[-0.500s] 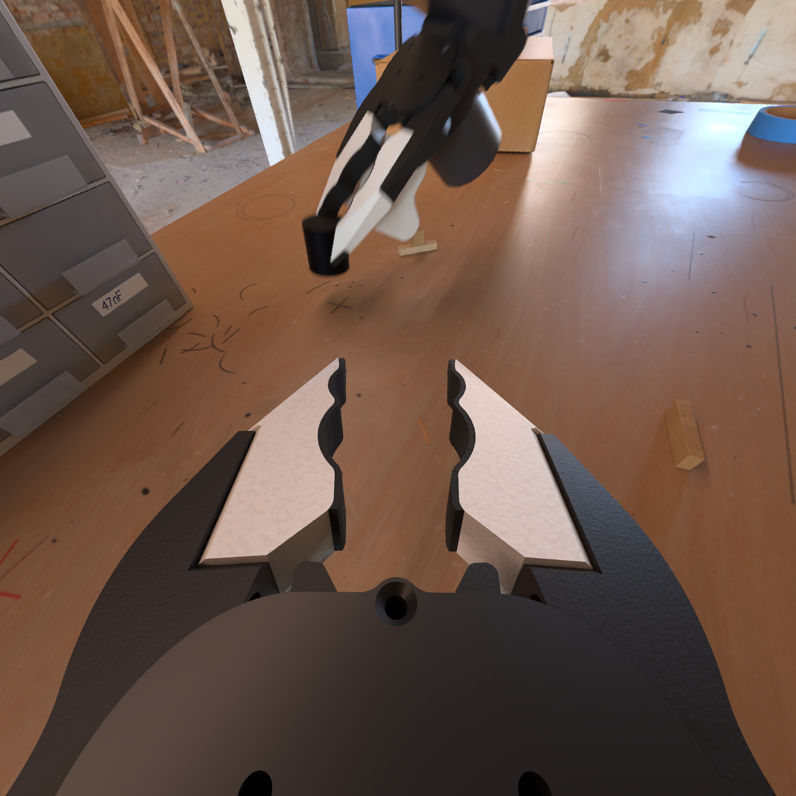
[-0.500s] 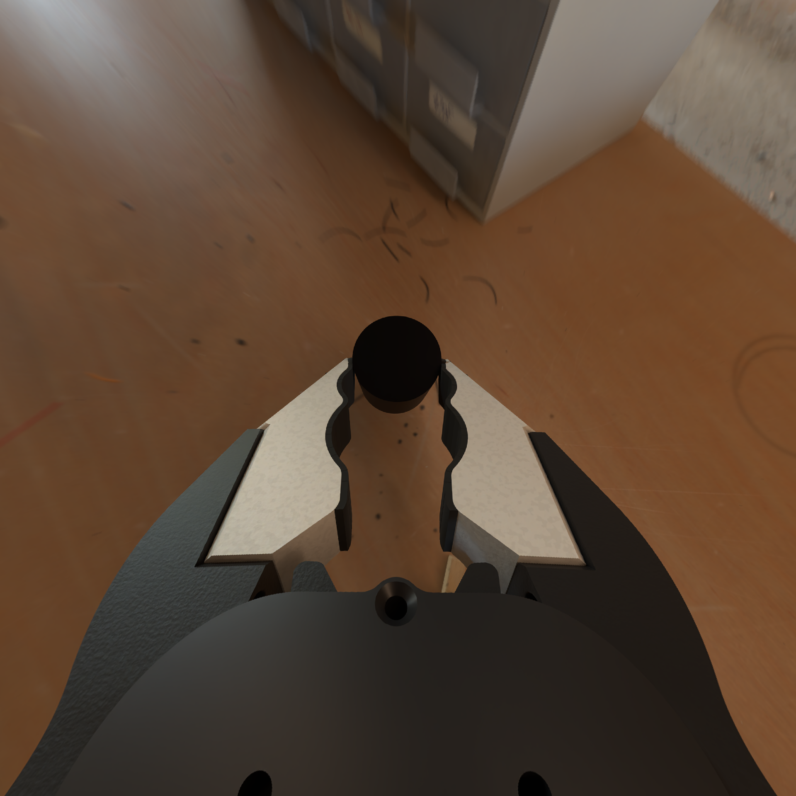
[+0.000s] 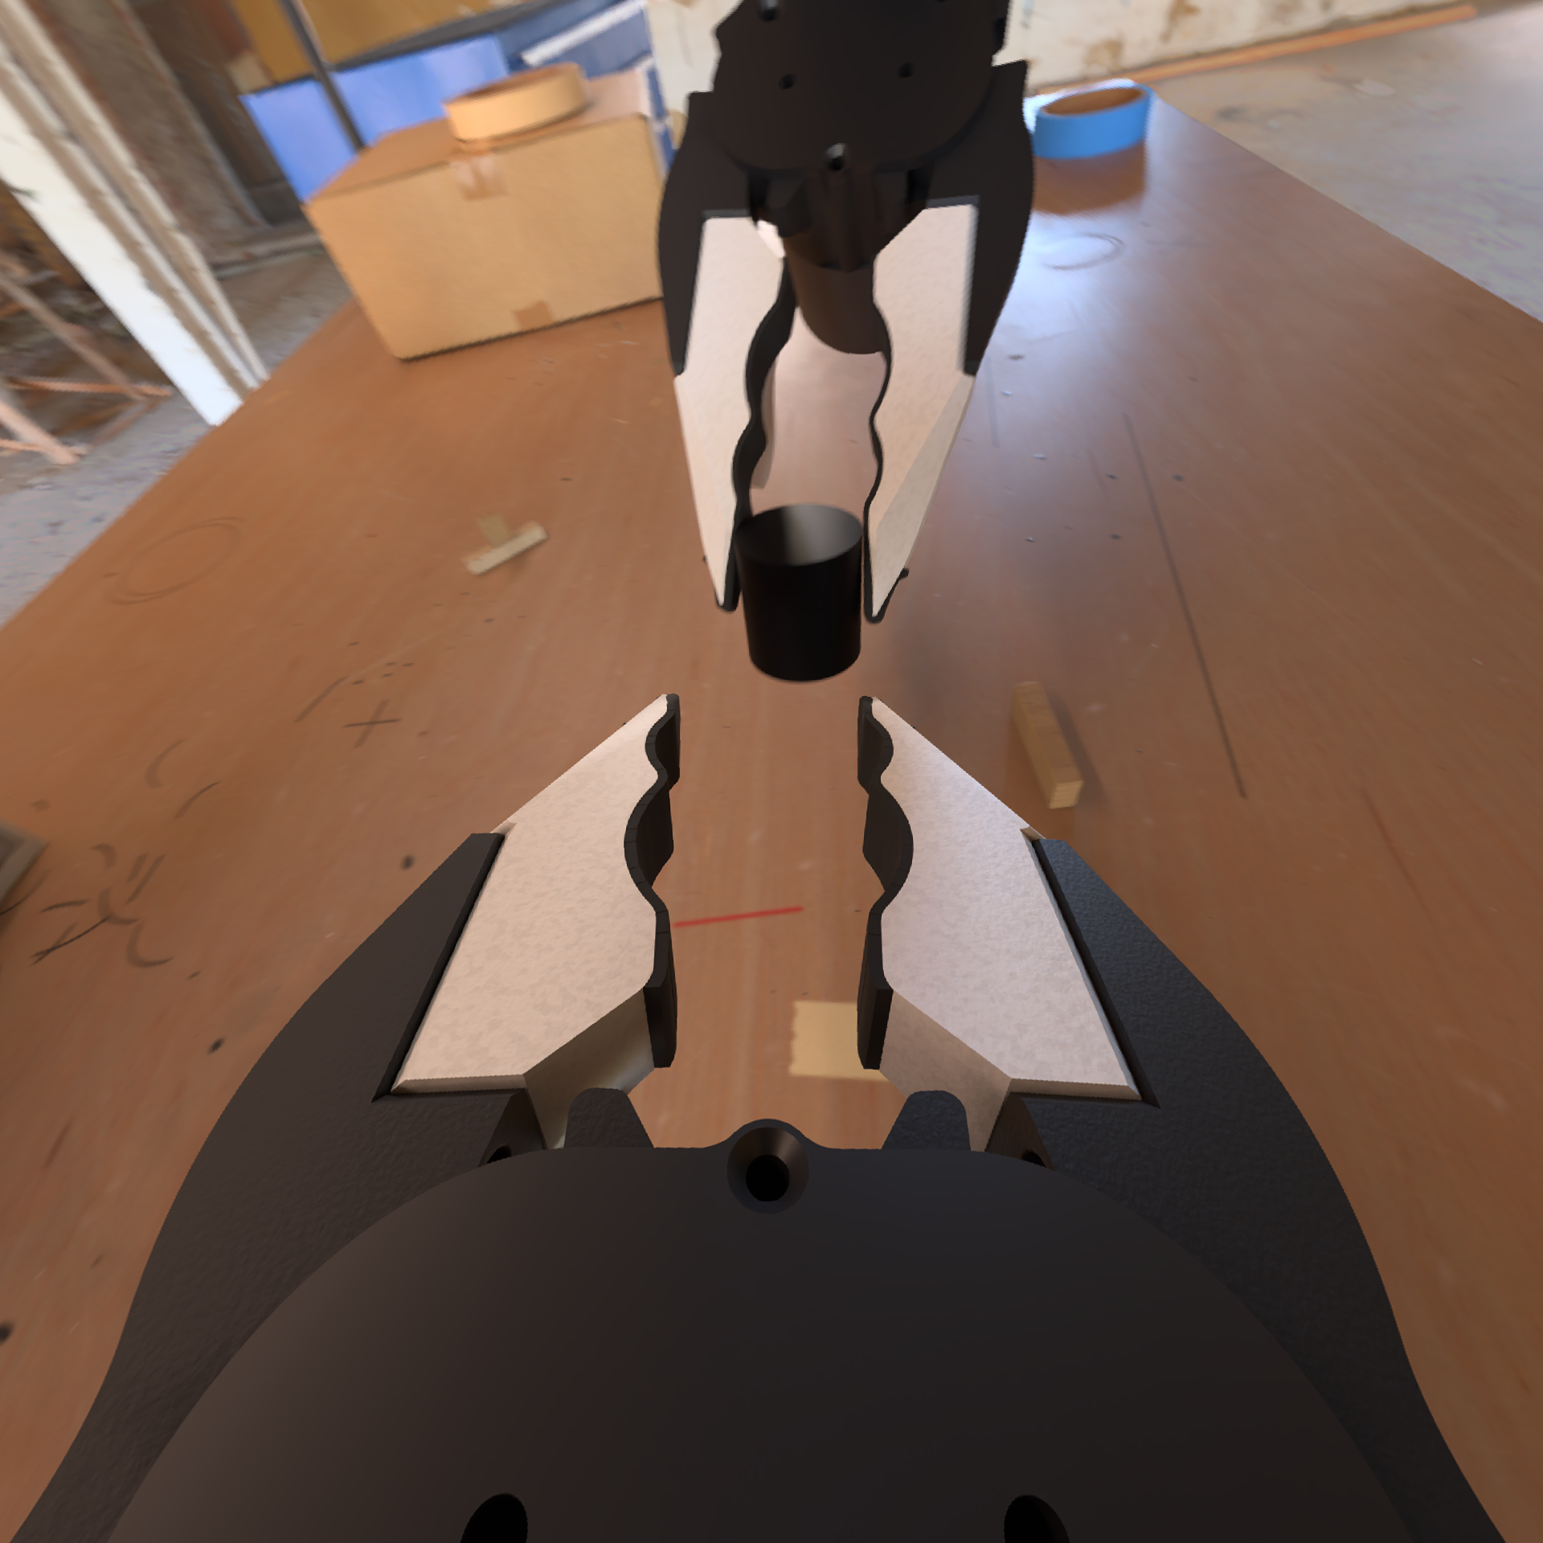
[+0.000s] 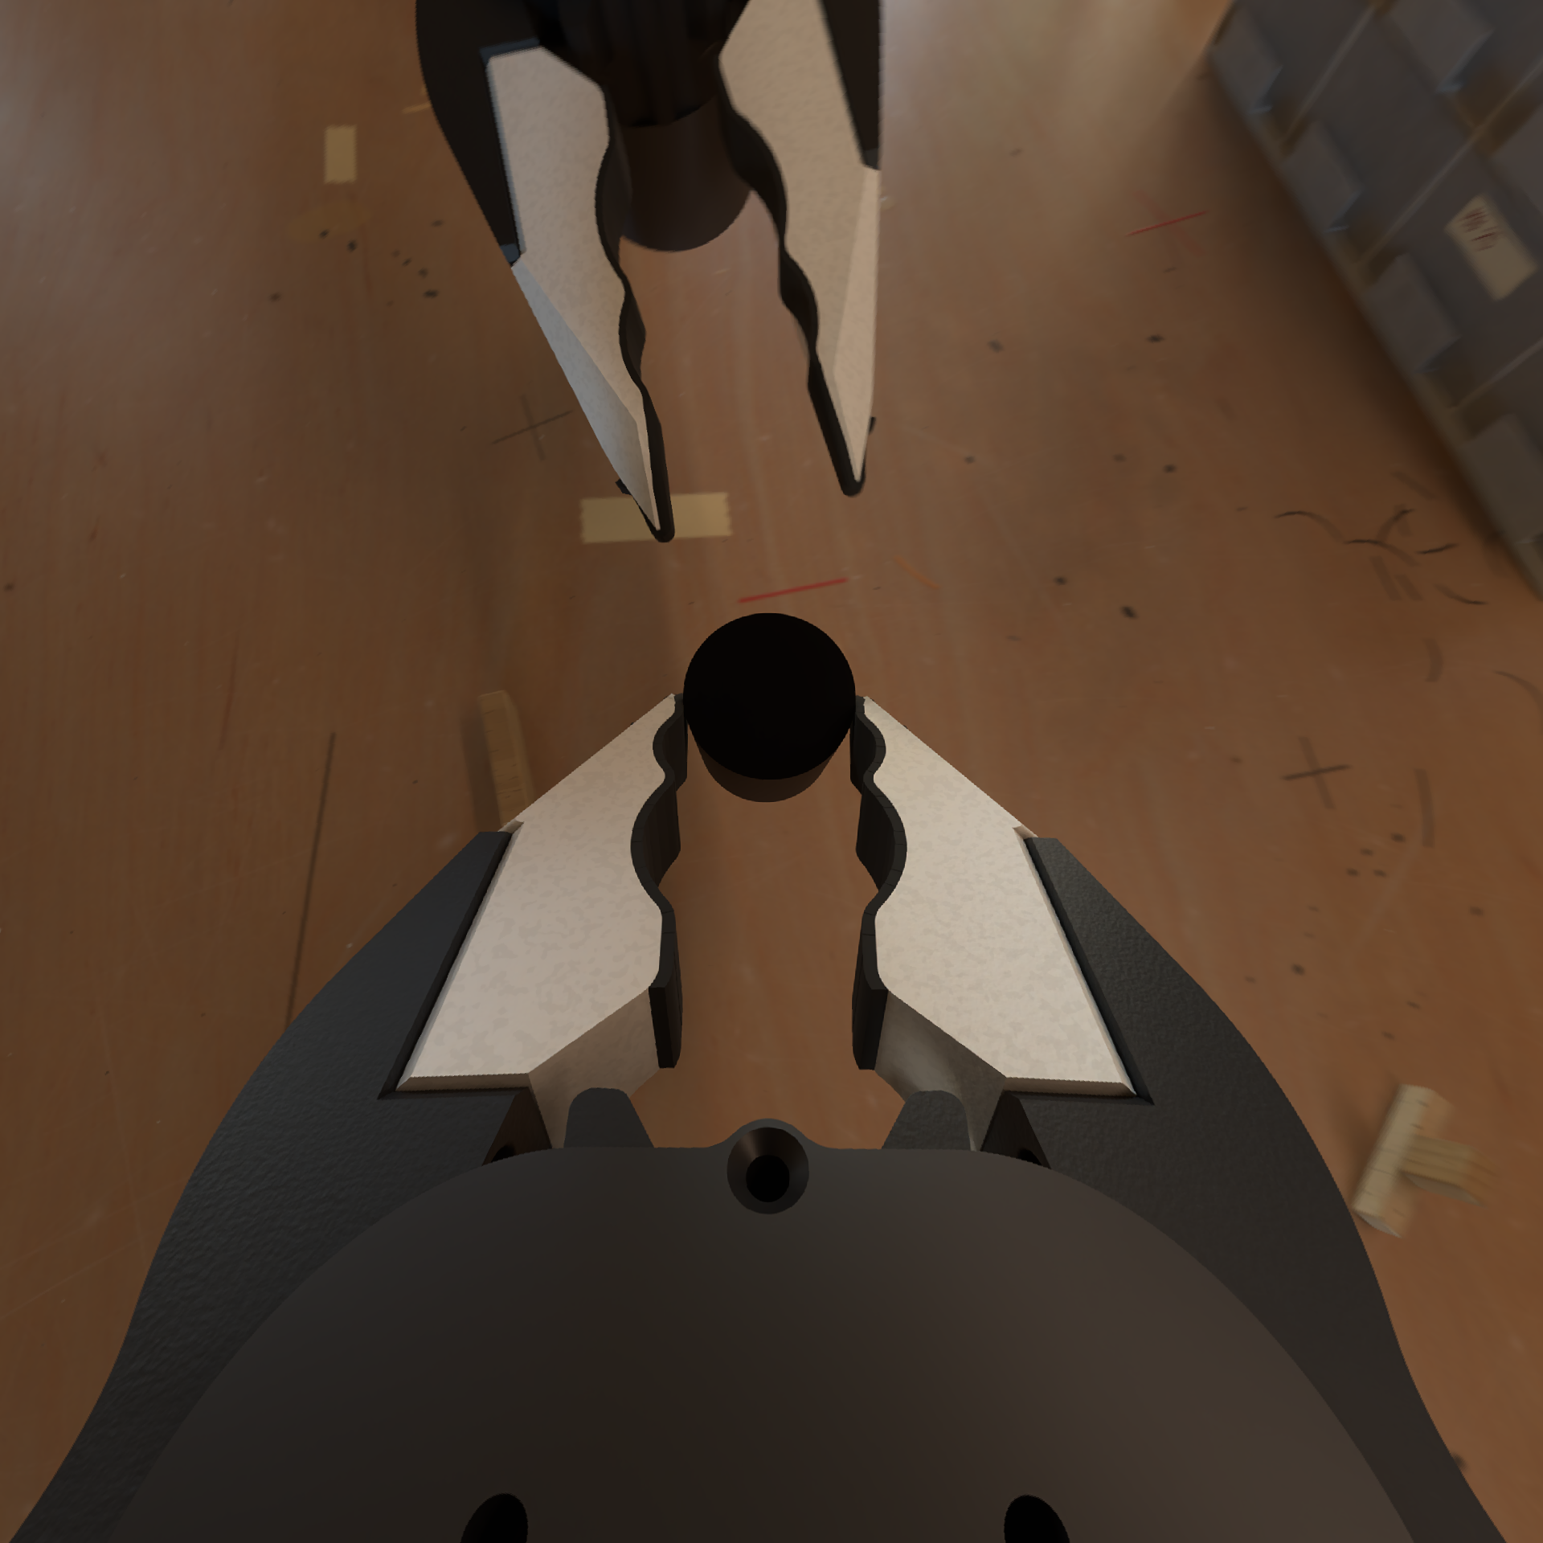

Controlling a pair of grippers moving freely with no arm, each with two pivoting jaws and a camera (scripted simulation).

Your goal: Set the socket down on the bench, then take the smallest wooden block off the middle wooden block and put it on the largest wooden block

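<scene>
My right gripper (image 4: 768,710) is shut on the black cylindrical socket (image 4: 768,701) at its fingertips and holds it above the wooden bench (image 4: 209,584). In the left wrist view the right gripper (image 3: 801,605) with the socket (image 3: 801,601) faces me, just beyond my left gripper (image 3: 768,710), which is open and empty. The left gripper also shows in the right wrist view (image 4: 756,505). A small wooden block lies crosswise on a longer one (image 3: 505,543), also seen at the right (image 4: 1411,1161). A bigger lone block (image 3: 1048,756) lies to the right, also in the right wrist view (image 4: 505,756).
A cardboard box (image 3: 493,234) with a tan tape roll (image 3: 518,100) on it stands at the back left, a blue tape roll (image 3: 1090,121) at the back right. A grey drawer cabinet (image 4: 1419,209) lines one bench side. Flat tan tape patches (image 4: 693,518) lie on the bench.
The right gripper has swung away from the cabinet with the socket and now faces the left gripper, tip to tip. The left gripper has turned toward it. Both grips are unchanged.
</scene>
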